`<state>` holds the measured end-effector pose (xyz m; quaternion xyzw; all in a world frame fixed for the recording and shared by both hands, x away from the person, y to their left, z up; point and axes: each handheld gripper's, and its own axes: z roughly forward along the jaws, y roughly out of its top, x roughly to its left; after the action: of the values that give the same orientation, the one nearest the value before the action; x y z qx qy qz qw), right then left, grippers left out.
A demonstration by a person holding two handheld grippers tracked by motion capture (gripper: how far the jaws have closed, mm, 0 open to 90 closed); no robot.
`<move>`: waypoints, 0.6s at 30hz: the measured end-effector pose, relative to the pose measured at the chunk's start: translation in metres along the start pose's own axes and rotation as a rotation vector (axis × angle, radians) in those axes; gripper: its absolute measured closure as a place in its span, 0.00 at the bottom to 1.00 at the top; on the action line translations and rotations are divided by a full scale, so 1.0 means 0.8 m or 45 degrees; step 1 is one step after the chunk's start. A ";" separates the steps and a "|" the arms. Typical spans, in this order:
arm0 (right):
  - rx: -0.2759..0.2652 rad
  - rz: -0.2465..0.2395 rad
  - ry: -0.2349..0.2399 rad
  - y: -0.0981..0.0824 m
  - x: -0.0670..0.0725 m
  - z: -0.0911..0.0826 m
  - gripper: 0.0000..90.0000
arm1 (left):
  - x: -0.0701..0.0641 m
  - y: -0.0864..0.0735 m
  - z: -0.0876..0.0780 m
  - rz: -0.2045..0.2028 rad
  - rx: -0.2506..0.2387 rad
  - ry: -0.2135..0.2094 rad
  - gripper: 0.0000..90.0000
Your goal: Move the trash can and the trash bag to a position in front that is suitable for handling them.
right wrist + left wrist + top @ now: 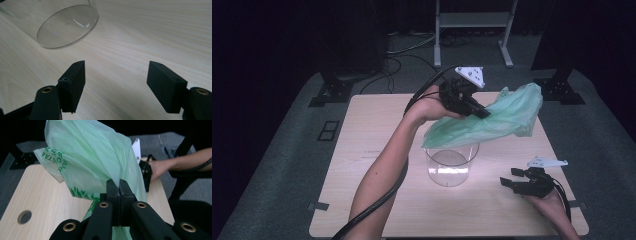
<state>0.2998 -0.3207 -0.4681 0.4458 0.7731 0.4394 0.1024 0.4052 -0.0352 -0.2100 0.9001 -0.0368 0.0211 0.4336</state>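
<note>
Green plastic bag (492, 117) pinched in left claw (479, 111), above glass container (451, 165).

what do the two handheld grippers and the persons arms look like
Both grippers are black, each with two flat, blocky black jaws on arms with brass-coloured pivot rings. The left gripper and right gripper each carry a pale grey three-cornered plate on top. A thick black cable trails from the left one along the forearm; a thinner one leaves the right. The forearms are bare, with no sleeves in view.
</note>
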 end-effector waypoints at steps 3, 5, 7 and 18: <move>-0.001 -0.001 0.001 0.000 0.000 -0.001 0.34 | 0.006 -0.005 0.010 -0.002 -0.039 -0.001 0.99; -0.003 0.000 0.002 -0.001 -0.001 -0.001 0.34 | 0.010 -0.011 0.016 -0.010 -0.058 0.000 0.99; -0.002 0.000 0.000 -0.001 -0.001 -0.001 0.34 | 0.013 -0.019 0.021 -0.017 -0.073 0.014 0.99; 0.006 0.000 0.001 -0.001 0.001 0.000 0.34 | 0.014 -0.092 0.036 -0.091 -0.064 0.059 0.97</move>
<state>0.2990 -0.3203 -0.4687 0.4460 0.7741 0.4377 0.1012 0.4230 -0.0125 -0.2840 0.8889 0.0048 0.0254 0.4574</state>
